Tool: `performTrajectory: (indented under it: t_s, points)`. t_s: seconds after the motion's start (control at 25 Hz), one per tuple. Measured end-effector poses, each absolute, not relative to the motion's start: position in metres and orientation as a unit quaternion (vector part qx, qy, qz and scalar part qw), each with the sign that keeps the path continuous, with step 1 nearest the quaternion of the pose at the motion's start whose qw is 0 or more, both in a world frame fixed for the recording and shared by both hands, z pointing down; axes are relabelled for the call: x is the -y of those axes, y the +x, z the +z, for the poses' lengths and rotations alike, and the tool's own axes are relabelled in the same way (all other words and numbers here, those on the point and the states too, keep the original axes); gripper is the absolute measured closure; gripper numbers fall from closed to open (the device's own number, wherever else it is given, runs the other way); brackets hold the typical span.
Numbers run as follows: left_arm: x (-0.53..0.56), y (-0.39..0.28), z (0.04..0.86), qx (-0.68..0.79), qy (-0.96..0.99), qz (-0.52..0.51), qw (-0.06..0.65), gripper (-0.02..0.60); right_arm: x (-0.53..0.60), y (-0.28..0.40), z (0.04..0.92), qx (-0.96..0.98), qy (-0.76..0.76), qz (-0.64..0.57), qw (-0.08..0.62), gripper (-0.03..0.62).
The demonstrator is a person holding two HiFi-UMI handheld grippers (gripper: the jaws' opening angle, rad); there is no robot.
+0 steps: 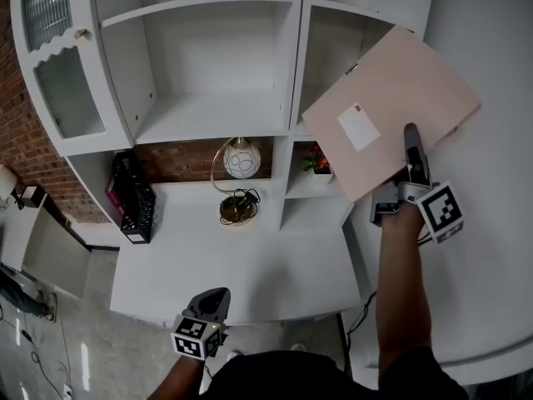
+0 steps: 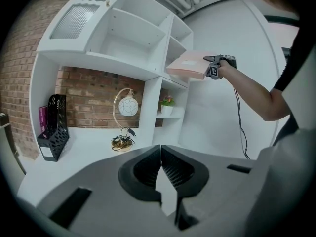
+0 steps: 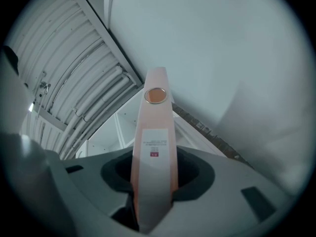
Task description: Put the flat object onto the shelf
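The flat object is a pale pink folder (image 1: 391,111) with a white label. It is held up, tilted, in front of the narrow right column of the white shelf unit (image 1: 291,65). My right gripper (image 1: 410,167) is shut on the folder's near edge. In the right gripper view the folder's spine (image 3: 154,147) stands between the two jaws of the right gripper (image 3: 153,181). From the left gripper view the folder (image 2: 186,65) lies level by the upper right shelf, with the right gripper (image 2: 217,66) behind it. My left gripper (image 1: 206,317) hangs low over the desk's front edge, shut and empty (image 2: 161,150).
On the desk (image 1: 250,265) stand a black file holder (image 1: 133,198) at the left, a round lamp (image 1: 240,161) with a coiled cord, and a small potted plant (image 1: 316,161) in a low cubby. A glass-fronted cabinet door (image 1: 58,65) is at upper left. A white wall (image 1: 491,248) runs along the right.
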State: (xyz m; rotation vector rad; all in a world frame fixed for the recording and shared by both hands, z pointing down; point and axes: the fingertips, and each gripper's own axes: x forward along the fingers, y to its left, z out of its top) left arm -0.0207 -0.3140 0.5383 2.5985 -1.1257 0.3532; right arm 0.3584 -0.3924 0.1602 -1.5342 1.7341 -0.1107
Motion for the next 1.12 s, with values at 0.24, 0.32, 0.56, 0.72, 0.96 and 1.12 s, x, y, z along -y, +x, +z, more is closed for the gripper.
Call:
performTrajectory:
  t_s: [0.24,0.32,0.56,0.72,0.96,1.12]
  points:
    - [0.312,-0.027,0.537,0.394,0.899,0.123,0.143,0.577,0.395,0.347,0.163,-0.680,-0.610,-0.036,0.405,0.424]
    - [0.312,-0.029,0.536,0.396,0.899,0.123,0.142,0.577,0.396,0.346,0.165,-0.678,-0.611,-0.044,0.407,0.424]
    - [0.313,-0.030,0.535,0.395,0.899,0.123,0.140,0.577,0.406,0.346,0.159,-0.676,-0.613,-0.055,0.405,0.422]
    - [0.314,-0.028,0.535,0.391,0.901,0.124,0.139,0.577,0.415,0.349,0.155,-0.670,-0.618,-0.075,0.405,0.424]
    - [0.316,-0.028,0.531,0.393,0.902,0.120,0.136,0.575,0.435,0.352,0.149,-0.666,-0.621,-0.090,0.404,0.424]
    - [0.317,-0.031,0.532,0.398,0.899,0.121,0.135,0.577,0.454,0.349,0.143,-0.667,-0.626,-0.091,0.394,0.424]
